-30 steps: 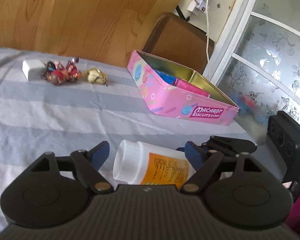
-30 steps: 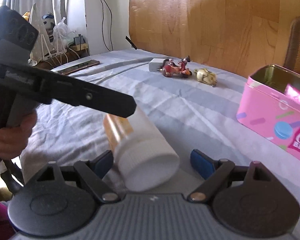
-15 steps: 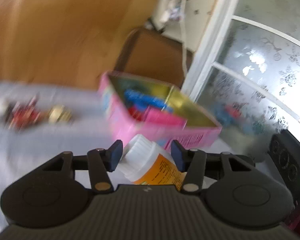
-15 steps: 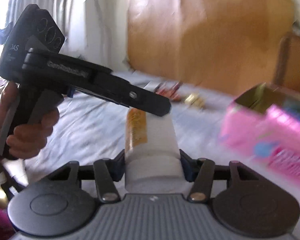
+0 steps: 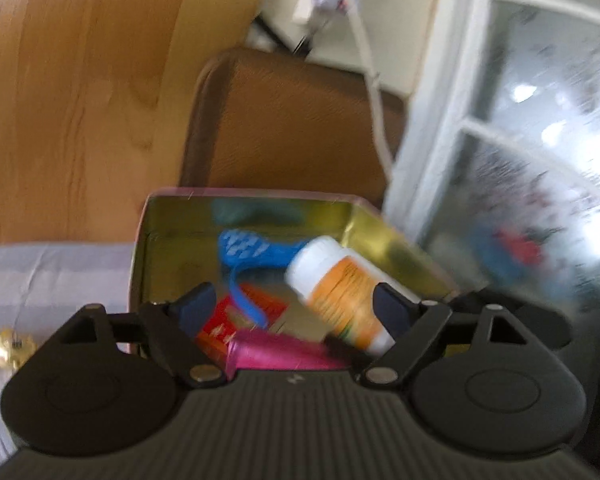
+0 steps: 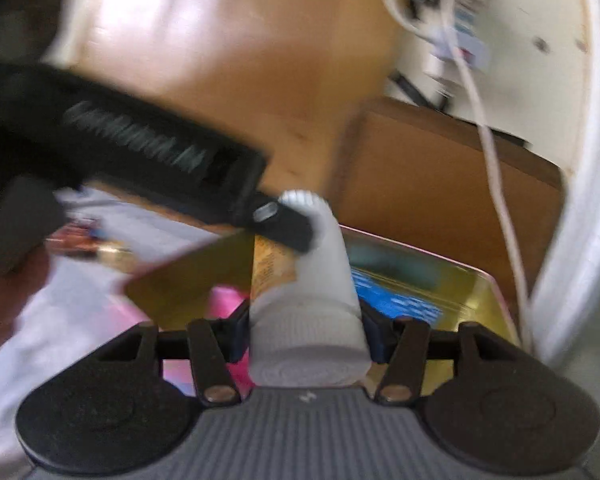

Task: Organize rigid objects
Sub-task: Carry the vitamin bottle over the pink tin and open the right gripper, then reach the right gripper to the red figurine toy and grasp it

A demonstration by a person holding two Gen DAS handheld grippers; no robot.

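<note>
White plastic bottle with an orange label, carried over the open pink biscuit tin. The right gripper has it between its jaws at one end; the pads look to touch its sides, though these jaws have just been opening a little and the grip may be slackening. The left gripper has just spread its jaws wide: in the left wrist view the bottle lies slanted toward the right-hand pad, the other pad standing well clear, so no clamp is made there. Inside the tin lie a blue patterned item, a red packet and a pink object. Risks, as judged: with only one end held, the bottle may pivot or slip free and drop unevenly; it could strike the tin's rim and roll out onto the striped bed cover, or land on the contents and sit proud. Heavy motion blur suggests haste, which would worsen any mis-aim. A gold trinket stays outside the tin.
</note>
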